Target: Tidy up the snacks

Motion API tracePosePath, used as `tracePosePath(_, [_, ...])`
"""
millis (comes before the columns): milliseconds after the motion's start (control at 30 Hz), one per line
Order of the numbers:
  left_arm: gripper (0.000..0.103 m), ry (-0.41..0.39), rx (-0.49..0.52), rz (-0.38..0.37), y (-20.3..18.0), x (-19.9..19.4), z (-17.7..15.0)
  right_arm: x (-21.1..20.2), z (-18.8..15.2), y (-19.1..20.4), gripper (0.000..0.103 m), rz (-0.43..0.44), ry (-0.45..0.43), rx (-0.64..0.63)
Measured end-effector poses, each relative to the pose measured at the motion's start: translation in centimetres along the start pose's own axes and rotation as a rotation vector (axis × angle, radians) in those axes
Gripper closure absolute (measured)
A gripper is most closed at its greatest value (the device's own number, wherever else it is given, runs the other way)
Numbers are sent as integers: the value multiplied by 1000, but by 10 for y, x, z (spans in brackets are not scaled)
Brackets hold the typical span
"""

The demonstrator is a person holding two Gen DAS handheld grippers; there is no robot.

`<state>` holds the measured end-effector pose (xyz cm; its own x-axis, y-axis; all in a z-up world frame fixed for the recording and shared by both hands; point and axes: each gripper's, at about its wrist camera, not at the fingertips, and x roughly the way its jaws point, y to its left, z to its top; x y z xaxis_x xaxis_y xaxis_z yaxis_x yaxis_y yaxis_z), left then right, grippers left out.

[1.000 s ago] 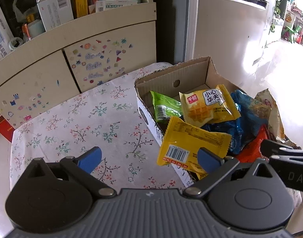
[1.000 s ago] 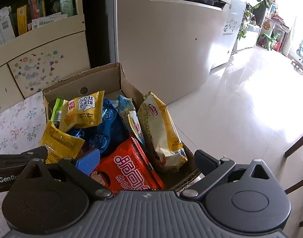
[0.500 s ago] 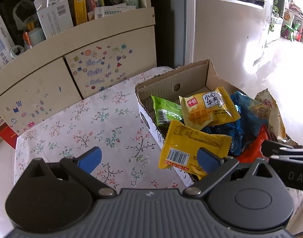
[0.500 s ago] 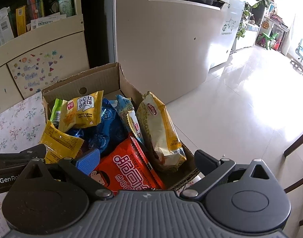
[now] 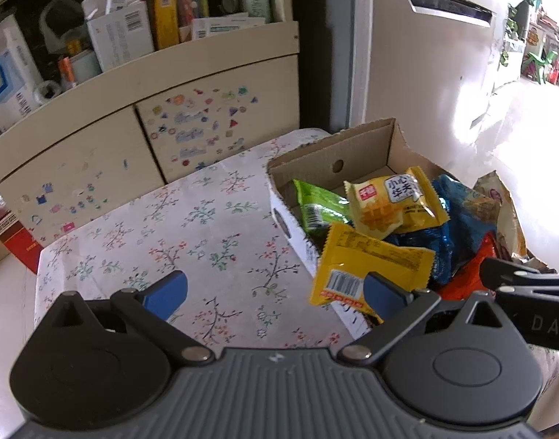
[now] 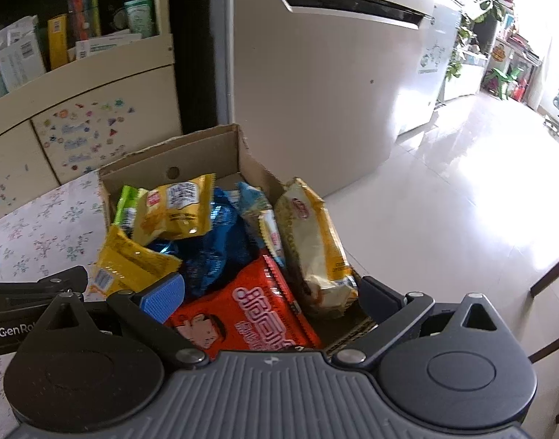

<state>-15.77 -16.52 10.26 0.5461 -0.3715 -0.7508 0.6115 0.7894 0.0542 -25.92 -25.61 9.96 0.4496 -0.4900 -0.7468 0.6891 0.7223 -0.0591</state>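
Observation:
An open cardboard box [image 5: 352, 146] stands on the right end of a flowered tablecloth [image 5: 206, 219], heaped with snack packets. A yellow barcode packet [image 5: 367, 267] hangs over its near side wall. Behind it lie a yellow waffle packet [image 5: 392, 201], a green packet [image 5: 319, 205] and a blue bag [image 5: 458, 219]. My left gripper [image 5: 275, 292] is open above the cloth, its right fingertip in front of the barcode packet. My right gripper [image 6: 270, 296] is open over the box's [image 6: 206, 153] near end, above a red packet [image 6: 250, 314] and beside a cream-yellow packet [image 6: 316, 245].
A cream cabinet with stickers [image 5: 206, 128] stands behind the table, its shelf crowded with boxes and bottles. A pale fridge [image 6: 316, 91] is behind the box. Shiny floor [image 6: 444, 201] drops away right of the box. A red carton [image 5: 16, 241] sits left of the table.
Both views have drawn back and up a little, showing more of the cabinet shelf. The packets and box have not moved. Both grippers stay open.

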Motion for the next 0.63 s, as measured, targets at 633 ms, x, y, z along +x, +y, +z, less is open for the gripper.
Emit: tracePosePath(633, [1,28,-99,95,72,-17,-36,-12,-16,69,0,136,-34,-135])
